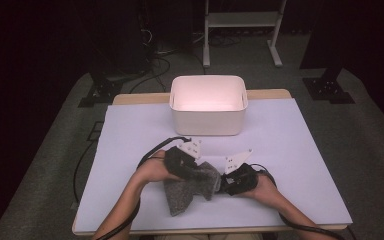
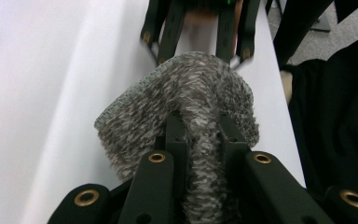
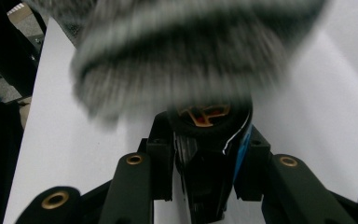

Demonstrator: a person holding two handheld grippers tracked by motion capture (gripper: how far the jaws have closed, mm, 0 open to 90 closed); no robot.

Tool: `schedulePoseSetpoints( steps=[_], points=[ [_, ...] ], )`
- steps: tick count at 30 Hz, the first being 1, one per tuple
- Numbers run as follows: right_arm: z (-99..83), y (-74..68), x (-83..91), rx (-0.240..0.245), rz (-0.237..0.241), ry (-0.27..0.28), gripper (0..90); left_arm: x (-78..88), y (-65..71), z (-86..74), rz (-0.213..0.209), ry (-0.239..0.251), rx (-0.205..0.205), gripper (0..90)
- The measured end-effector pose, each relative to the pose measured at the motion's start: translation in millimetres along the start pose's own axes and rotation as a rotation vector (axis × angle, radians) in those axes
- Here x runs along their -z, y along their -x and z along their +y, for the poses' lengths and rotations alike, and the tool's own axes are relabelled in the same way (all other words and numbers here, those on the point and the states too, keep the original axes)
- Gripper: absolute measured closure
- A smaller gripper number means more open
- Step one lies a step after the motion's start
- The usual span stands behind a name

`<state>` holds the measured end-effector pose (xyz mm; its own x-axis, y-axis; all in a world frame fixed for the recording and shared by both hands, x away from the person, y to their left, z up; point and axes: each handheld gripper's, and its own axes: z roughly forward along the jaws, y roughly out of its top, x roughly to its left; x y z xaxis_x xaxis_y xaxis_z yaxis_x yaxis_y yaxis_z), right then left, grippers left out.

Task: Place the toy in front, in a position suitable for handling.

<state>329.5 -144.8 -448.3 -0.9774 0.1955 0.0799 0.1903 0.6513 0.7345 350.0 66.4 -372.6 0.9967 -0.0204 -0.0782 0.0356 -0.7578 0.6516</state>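
One grey, fuzzy knitted cloth pouch lies slack at about six o'clock on the white table cover, between two grippers. The left gripper has its jaws pinched tight on a fold of that knit, whose speckled weave shows clearly in the left gripper view. The right gripper, at the pouch's three o'clock, clamps partway shut on one black, glossy object with a gold emblem, seen in its own view. One white plastic rectangular tub stands at twelve o'clock.
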Motion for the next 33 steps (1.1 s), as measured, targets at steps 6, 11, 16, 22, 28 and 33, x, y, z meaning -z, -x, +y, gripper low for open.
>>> schedulePoseSetpoints(
  steps=[6, 11, 16, 22, 28, 33],
  points=[
    [0.1, -0.1, -0.4, -0.004, 0.002, 0.0, 63.9, -19.5, -4.8, 15.2, -0.024, -0.021, -0.022, 79.3],
    [0.3, 0.0, -0.5, -0.001, 0.002, -0.002, 63.9, -11.2, -2.6, 9.2, -0.002, -0.03, -0.023, 79.2],
    [0.0, -0.1, -0.6, -0.001, 0.001, 0.0, 63.9, 3.6, -0.1, -11.4, 0.021, -0.006, 0.023, 79.2],
    [0.2, 0.2, -0.5, -0.007, 0.004, 0.0, 63.9, 29.6, 4.5, -44.9, 0.061, 0.028, 0.081, 79.1],
    [0.3, 0.3, -0.6, -0.009, 0.004, 0.0, 63.9, 44.9, 8.3, -72.7, 0.098, 0.043, 0.136, 79.0],
    [2.0, 2.5, -0.5, -0.019, 0.015, -0.011, 63.3, 42.8, 9.0, -87.1, 0.103, 0.039, 0.171, 79.0]
  ],
)
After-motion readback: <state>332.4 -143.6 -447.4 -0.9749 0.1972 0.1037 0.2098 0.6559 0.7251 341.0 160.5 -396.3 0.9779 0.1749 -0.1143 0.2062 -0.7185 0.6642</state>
